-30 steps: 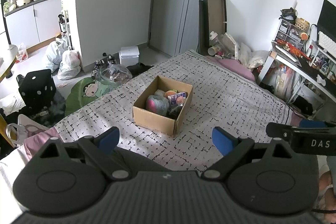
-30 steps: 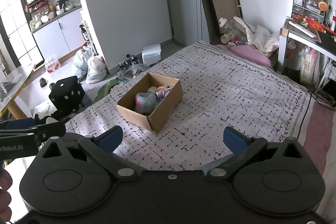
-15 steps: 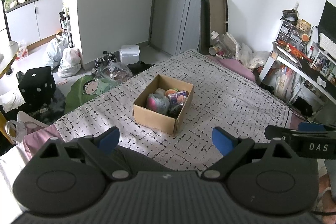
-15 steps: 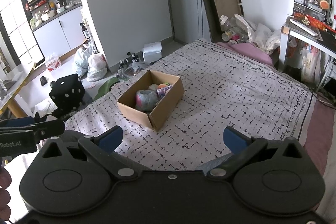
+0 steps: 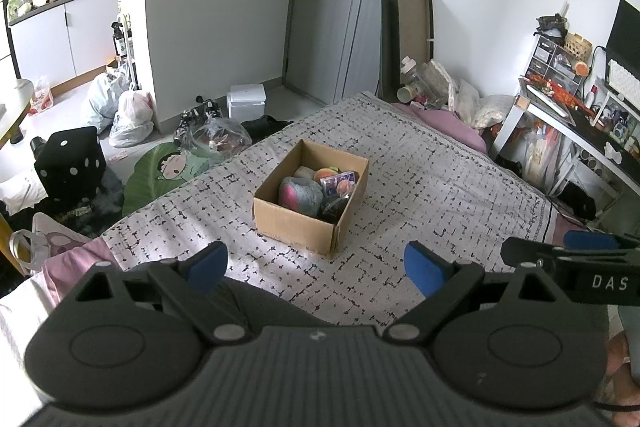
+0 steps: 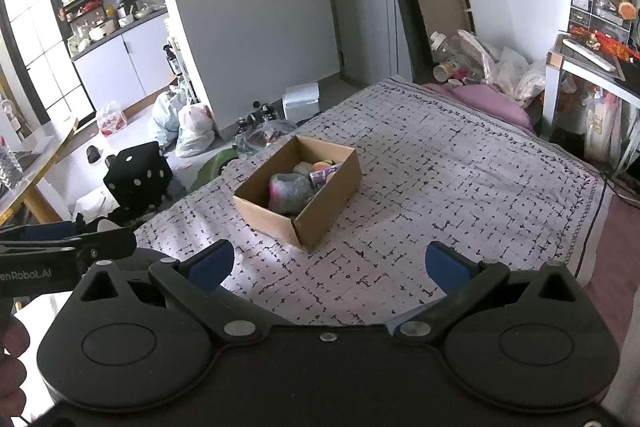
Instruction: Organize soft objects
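Now both tools hang over the near edge of the bed [image 5: 440,195], and nothing is held. Left gripper [image 5: 316,265] has its blue fingers [image 5: 208,265] spread wide and released; right gripper [image 6: 328,265] matches it, fingers [image 6: 446,267] parted and bare. Well ahead of both, near the middle of the bed, sits the cardboard box [image 5: 296,223], open on top. Inside it lie the soft toys [image 5: 300,193], a grey-and-pink plush nearest, colourful pieces packed behind it.

Cardboard box [image 6: 320,211] — seemingly toy-filled — on bed [image 6: 460,163].
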The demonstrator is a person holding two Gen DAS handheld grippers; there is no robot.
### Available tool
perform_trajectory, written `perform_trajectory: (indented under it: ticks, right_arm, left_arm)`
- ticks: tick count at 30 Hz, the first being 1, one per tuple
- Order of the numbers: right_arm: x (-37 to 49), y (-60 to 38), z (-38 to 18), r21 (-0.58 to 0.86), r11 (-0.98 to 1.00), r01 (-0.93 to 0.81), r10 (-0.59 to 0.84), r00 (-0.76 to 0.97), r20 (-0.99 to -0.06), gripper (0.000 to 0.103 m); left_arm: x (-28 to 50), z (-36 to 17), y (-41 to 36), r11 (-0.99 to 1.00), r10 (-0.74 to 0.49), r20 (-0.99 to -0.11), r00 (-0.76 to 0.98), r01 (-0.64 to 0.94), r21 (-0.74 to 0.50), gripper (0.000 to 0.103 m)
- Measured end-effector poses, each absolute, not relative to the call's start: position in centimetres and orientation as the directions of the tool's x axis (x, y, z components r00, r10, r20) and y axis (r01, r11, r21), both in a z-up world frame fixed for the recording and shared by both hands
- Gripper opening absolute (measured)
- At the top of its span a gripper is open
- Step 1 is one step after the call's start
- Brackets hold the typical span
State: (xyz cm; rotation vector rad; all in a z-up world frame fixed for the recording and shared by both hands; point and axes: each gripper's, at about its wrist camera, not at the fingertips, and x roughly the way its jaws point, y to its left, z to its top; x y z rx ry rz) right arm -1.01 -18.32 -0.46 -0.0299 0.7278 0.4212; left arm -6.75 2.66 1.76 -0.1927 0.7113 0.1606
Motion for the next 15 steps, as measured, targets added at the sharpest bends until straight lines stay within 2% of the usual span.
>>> perform_trajectory:
  ticks: [15]
  right_arm:
    - [0.6, -18.5, -2.2, 0.152, 0.922, -0.356, 0.359, 0.642, -0.677, 0.103]
  left_arm:
    - [-5.2, 0.3, 2.4, 0.974, 0.058, -0.661, 0.748, -0.187, -0.125, 0.094]
